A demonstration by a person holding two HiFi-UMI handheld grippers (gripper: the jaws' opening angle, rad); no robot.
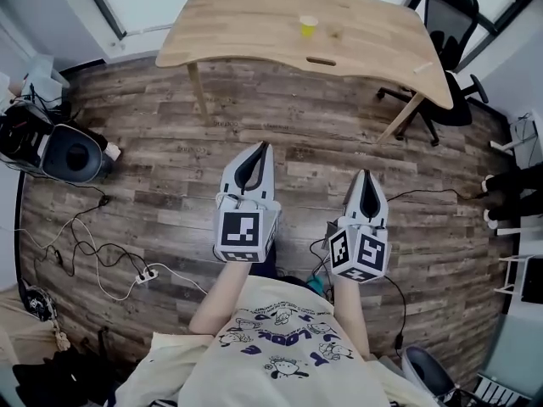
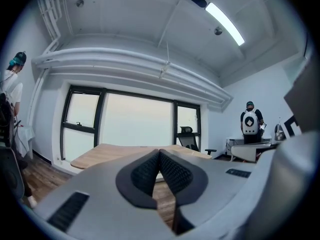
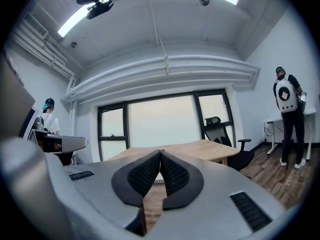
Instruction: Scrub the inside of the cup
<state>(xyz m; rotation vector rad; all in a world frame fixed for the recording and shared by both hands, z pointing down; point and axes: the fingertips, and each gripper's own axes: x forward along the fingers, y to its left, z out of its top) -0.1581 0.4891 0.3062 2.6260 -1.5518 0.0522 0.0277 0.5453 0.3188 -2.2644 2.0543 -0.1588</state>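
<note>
Both arms are stretched forward and held level, side by side over the floor. Left gripper (image 1: 265,146): jaws together, nothing between them. Right gripper (image 1: 366,174): jaws together, nothing between them. The yellow cup (image 1: 308,26) stands upright on the wooden table (image 1: 246,24), midway between its long edges and well apart from both grippers. Its contents are too small to tell.

Wooden table (image 1: 254,24) had a pale, smooth, matt top; floor (image 1: 170,168) showed dark, grainy planks; right gripper (image 3: 160,153) pads (image 3: 145,176) were black, textured.
</note>
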